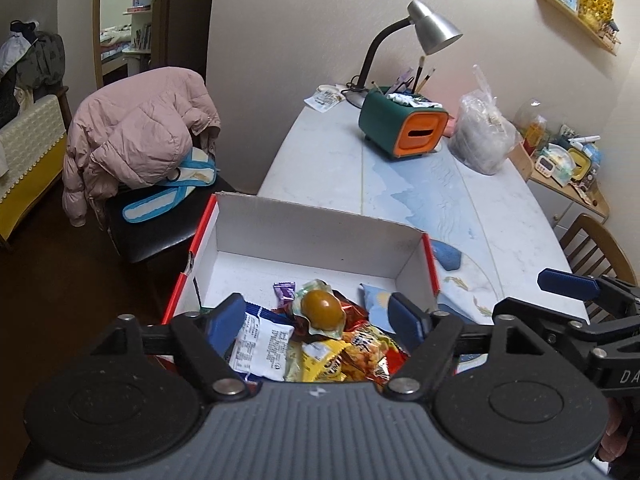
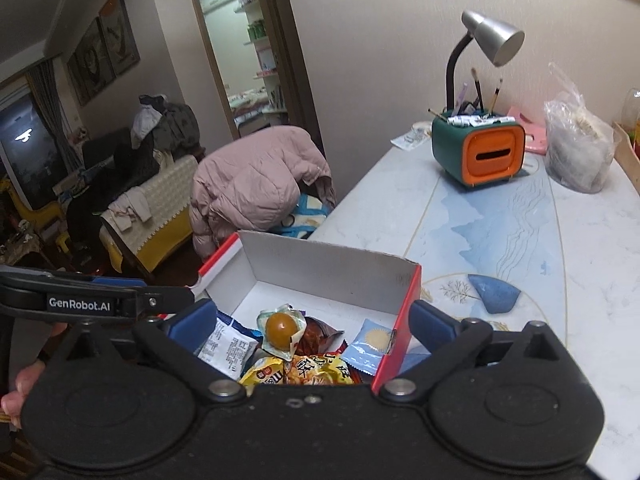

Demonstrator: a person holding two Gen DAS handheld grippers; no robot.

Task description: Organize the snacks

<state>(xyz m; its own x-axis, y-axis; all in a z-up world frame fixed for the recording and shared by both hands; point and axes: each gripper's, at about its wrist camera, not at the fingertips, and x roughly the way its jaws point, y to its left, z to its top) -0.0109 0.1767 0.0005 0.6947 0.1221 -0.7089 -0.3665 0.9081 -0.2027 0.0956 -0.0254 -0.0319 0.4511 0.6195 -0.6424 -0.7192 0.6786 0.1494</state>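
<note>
My left gripper [image 1: 316, 320] and right gripper [image 2: 312, 326] both hung released, empty, low in frame over the box [image 1: 320, 236] of snacks [image 1: 322, 312].

A red-sided cardboard box [image 1: 320, 236] sat open on the table edge. Snack packets [image 1: 340, 352] were heaped at its near end (a vacuum-packed brown egg [image 1: 322, 307] lay on top).

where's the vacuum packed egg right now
The vacuum-packed egg sits inside the cardboard box, on top of the snack pile, between the white packet and the light blue packet.
</note>
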